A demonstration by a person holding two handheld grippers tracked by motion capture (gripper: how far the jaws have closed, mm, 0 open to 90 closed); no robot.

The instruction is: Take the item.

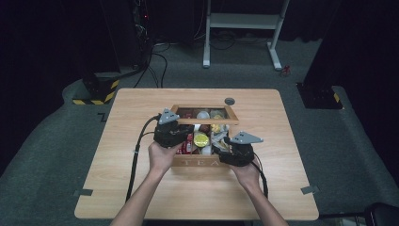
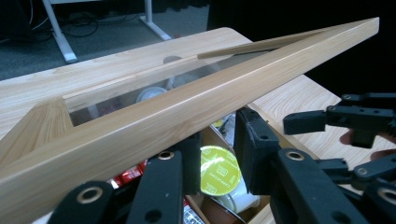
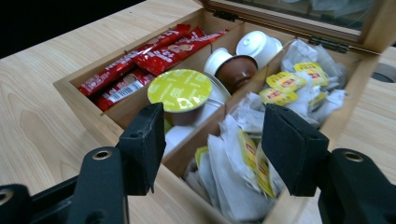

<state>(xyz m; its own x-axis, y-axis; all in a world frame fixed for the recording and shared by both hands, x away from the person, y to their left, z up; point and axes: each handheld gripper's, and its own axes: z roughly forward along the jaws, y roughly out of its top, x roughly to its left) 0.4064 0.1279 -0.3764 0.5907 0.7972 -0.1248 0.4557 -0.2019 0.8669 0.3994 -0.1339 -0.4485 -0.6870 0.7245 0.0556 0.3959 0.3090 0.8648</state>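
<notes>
Nearest the person's edge of the table [image 1: 141, 197], two forearms come up to a wooden tea box [image 1: 197, 162] that sits at the middle of the tabletop. At the box's front right corner the right gripper [image 1: 226, 143] hangs just above the compartment of tea bags [image 3: 243, 163]; its jaws stand wide apart with nothing pinched between them, one pad over the divider and the other near the right wall. Left of that compartment lies a yellow-topped capsule [image 3: 180, 89] on other capsules, and in the left compartment are red sachets [image 3: 140, 63]. At the box's left side the left gripper [image 1: 181, 136] sits under the raised lid [image 2: 187, 107] (a wooden frame round a clear pane), which tilts up from hinges at the far wall. Its jaws stand partly apart below the frame's front edge; whether a pad touches the wood I cannot tell. Beyond the box a small dark disc [image 1: 229, 101] rests on the table near the far edge
</notes>
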